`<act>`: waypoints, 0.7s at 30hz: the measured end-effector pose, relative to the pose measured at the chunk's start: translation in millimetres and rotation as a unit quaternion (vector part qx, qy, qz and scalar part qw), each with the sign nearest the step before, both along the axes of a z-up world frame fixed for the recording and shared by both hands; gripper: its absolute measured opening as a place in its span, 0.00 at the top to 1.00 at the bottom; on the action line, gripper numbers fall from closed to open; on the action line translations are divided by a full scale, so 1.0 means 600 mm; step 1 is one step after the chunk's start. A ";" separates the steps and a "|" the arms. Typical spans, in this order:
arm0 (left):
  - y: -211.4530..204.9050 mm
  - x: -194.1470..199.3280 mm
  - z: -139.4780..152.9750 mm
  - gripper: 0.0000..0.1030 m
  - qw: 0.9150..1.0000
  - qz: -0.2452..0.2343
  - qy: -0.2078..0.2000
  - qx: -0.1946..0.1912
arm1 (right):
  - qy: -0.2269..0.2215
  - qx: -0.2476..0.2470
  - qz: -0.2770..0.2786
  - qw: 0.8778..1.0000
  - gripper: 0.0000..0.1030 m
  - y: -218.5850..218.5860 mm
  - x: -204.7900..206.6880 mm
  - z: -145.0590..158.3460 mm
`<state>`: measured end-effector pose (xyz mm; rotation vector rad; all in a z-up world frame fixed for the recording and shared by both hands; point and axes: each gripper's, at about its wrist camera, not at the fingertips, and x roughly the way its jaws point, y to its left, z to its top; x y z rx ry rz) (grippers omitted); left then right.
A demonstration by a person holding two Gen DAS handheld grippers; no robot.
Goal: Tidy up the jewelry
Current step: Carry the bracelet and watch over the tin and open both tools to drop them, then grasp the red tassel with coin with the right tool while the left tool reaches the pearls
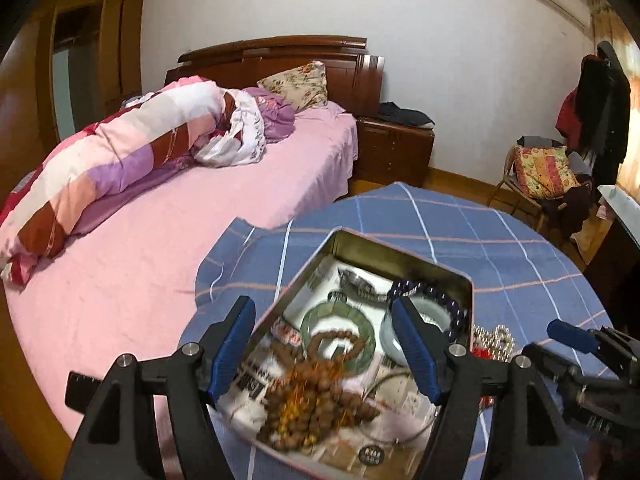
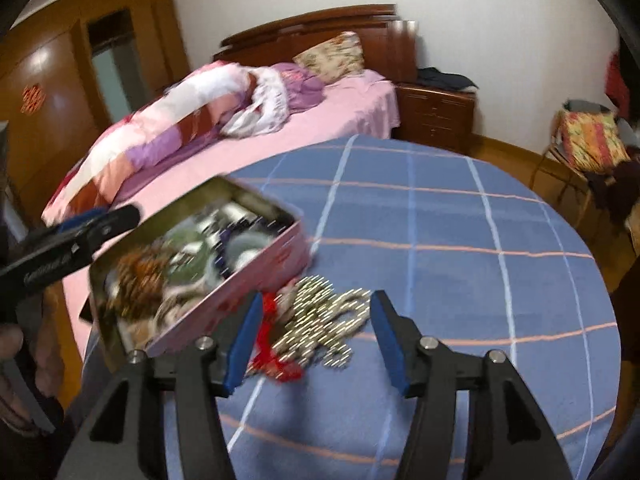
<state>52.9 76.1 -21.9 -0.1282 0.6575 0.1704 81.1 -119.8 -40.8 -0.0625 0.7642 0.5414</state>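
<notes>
An open metal tin (image 1: pixel 404 254) with pink outer walls (image 2: pixel 280 258) lies on the blue checked tablecloth (image 2: pixel 460 240). Inside are a green jade bangle (image 1: pixel 316 318), brown bead strings (image 1: pixel 316 404), a dark blue bead bracelet (image 1: pixel 436 292) and other pieces. A pile of pearl-like beads with red cord (image 2: pixel 324 320) lies on the cloth right of the tin. My left gripper (image 1: pixel 324 348) is open above the tin. My right gripper (image 2: pixel 316 344) is open, just above the pearl pile. Both are empty.
The round table (image 1: pixel 520 248) stands beside a bed with a pink sheet (image 1: pixel 160 248) and a rolled quilt (image 1: pixel 120 160). A wooden nightstand (image 2: pixel 436 116) and a chair with cushions (image 2: pixel 592 144) stand behind.
</notes>
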 end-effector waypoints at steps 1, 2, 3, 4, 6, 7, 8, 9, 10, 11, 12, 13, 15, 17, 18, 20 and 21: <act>-0.001 -0.001 -0.003 0.31 1.000 0.001 0.002 -0.002 | -0.001 -0.004 0.011 1.000 0.43 0.010 -0.006 -0.002; -0.001 -0.001 -0.007 0.31 1.000 -0.001 0.004 -0.005 | -0.002 -0.009 0.019 1.000 0.43 0.019 -0.010 -0.005; -0.002 0.000 -0.010 0.31 1.000 -0.001 0.006 -0.007 | -0.004 -0.015 0.024 1.000 0.43 0.025 -0.012 -0.008; -0.002 0.000 -0.012 0.31 1.000 -0.001 0.010 -0.007 | -0.005 -0.022 0.028 0.999 0.43 0.031 -0.013 -0.012; -0.001 -0.001 -0.015 0.31 1.000 0.001 0.012 -0.008 | -0.005 -0.039 0.039 0.998 0.43 0.044 -0.018 -0.021; 0.000 -0.002 -0.015 0.31 1.000 0.001 0.011 -0.011 | -0.004 -0.044 0.042 0.998 0.43 0.047 -0.019 -0.026; -0.002 -0.004 -0.015 0.31 1.000 0.001 0.011 -0.013 | -0.003 -0.050 0.044 0.998 0.43 0.049 -0.020 -0.032; -0.002 -0.003 -0.017 0.31 1.000 0.000 0.012 -0.014 | -0.002 -0.060 0.044 0.997 0.43 0.050 -0.021 -0.038; -0.003 -0.003 -0.018 0.31 1.000 -0.001 0.014 -0.013 | 0.000 -0.066 0.044 0.997 0.44 0.051 -0.019 -0.044; -0.004 -0.003 -0.019 0.31 1.000 -0.002 0.016 -0.013 | 0.003 -0.068 0.046 0.997 0.52 0.053 -0.017 -0.050; -0.004 -0.003 -0.021 0.31 1.000 -0.002 0.016 -0.014 | 0.006 -0.071 0.047 0.996 0.59 0.053 -0.018 -0.055; -0.005 -0.004 -0.021 0.31 1.000 -0.004 0.017 -0.016 | 0.012 -0.080 0.049 0.996 0.84 0.054 -0.019 -0.063; -0.007 -0.006 -0.022 0.31 1.000 -0.006 0.019 -0.018 | 0.020 -0.088 0.050 0.995 0.90 0.050 -0.021 -0.070; -0.007 -0.008 -0.021 0.31 1.000 -0.005 0.019 -0.017 | 0.018 -0.093 0.046 0.994 0.91 0.041 -0.026 -0.069; -0.006 -0.010 -0.021 0.31 1.000 -0.005 0.018 -0.019 | 0.021 -0.091 0.042 0.995 0.92 0.031 -0.027 -0.068; -0.008 -0.013 -0.017 0.31 1.000 -0.006 0.016 -0.022 | 0.029 -0.087 0.036 0.995 0.92 0.013 -0.030 -0.070; -0.011 -0.015 -0.016 0.31 1.000 -0.007 0.015 -0.022 | 0.031 -0.089 0.029 0.995 0.92 -0.002 -0.033 -0.073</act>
